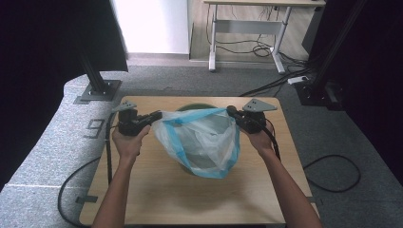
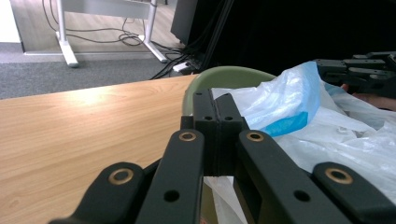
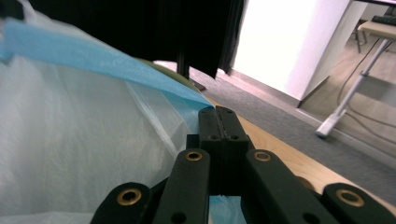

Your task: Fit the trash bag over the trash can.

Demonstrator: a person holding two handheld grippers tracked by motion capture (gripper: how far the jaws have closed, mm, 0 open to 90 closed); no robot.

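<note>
The wooden table (image 1: 157,190) is carrying everything, w/ a green bin (image 1: 196,107) sitting near its centre, toward 12 o'clock; just a bit of rim is peeking out. A white plastic bag w/ a blue-edged mouth (image 1: 204,140) is hanging stretched over the bin, its mouth being pulled wide from 9 to 3 o'clock. Judging by that, the person is spreading the bag so it can go over or into the bin as a liner; the mouth is staying open bc both sides are under tension.

Left gripper (image 1: 154,117), at 9 o'clock of the bag, is pinching the bag's edge: in the left gripper view its jaws are standing pressed together, no gap, w/ plastic trailing out below them. Right gripper (image 1: 231,111), at 3 o'clock, is doing the same on the opposite rim; in the right gripper view its jaws are clamped flat together w/ the blue band running up to the tips and blue film showing beneath. Bag bottom is drooping toward 6 o'clock.
</note>
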